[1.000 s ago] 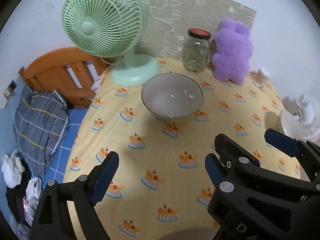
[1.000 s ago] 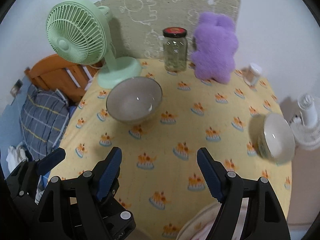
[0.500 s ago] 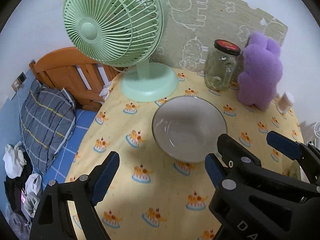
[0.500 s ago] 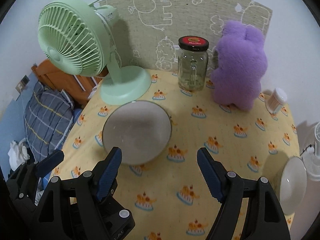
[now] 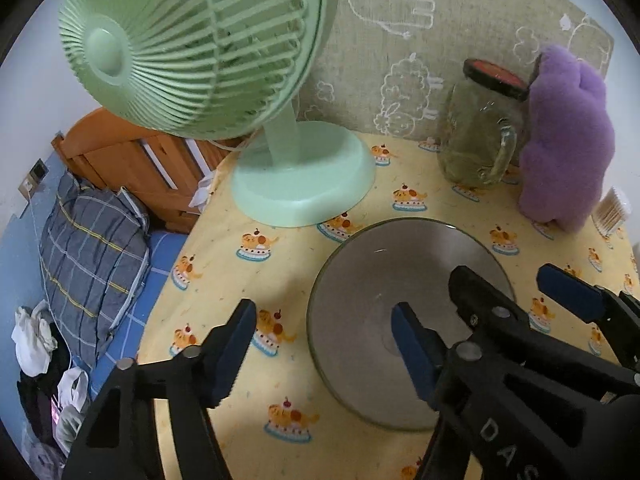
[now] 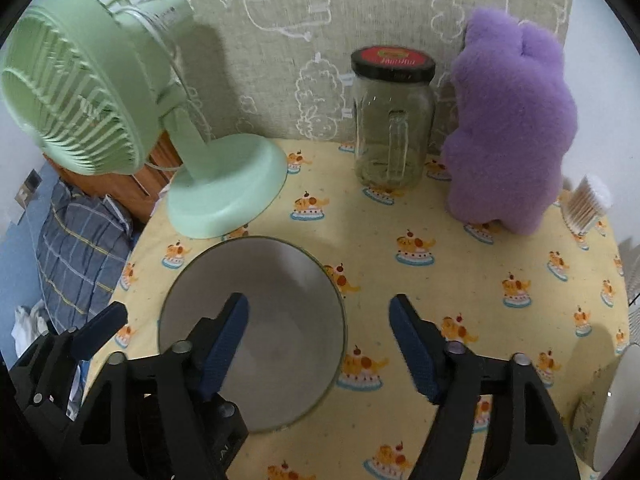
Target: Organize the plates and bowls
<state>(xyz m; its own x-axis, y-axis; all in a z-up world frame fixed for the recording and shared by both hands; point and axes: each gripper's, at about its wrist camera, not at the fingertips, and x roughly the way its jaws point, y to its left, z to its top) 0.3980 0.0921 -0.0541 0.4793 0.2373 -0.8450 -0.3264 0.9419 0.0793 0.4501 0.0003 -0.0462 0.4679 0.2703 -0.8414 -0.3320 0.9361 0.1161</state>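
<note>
The grey bowl (image 5: 376,320) sat upright on the yellow tablecloth (image 5: 280,256) printed with little cakes, just in front of the base of the mint-green desk fan (image 5: 192,40). Both grippers straddled its rim from opposite sides. The left gripper (image 5: 320,348) had one blue-padded finger outside the bowl's left wall and the other over its hollow; the right gripper (image 6: 320,344) had its left finger over the hollow and its right finger outside the right wall. Each pair of jaws had just been closing, with the bowl's rim between them, yet in both views a gap showed between pads and wall, so neither claw was clenched on the bowl.

Behind the bowl, a glass jar (image 6: 392,128) with a handle and a red-and-black lid stood against the patterned wall mat (image 6: 280,40), and just beside it stood a purple plush toy (image 6: 512,128). Near the toy's foot was a small tub of cotton swabs (image 6: 586,204). At the right edge of the right wrist view a white bowl (image 6: 616,412) was partly visible. Off the table's left side lay a plaid pillow (image 5: 88,248) against a wooden bed frame (image 5: 132,156).
</note>
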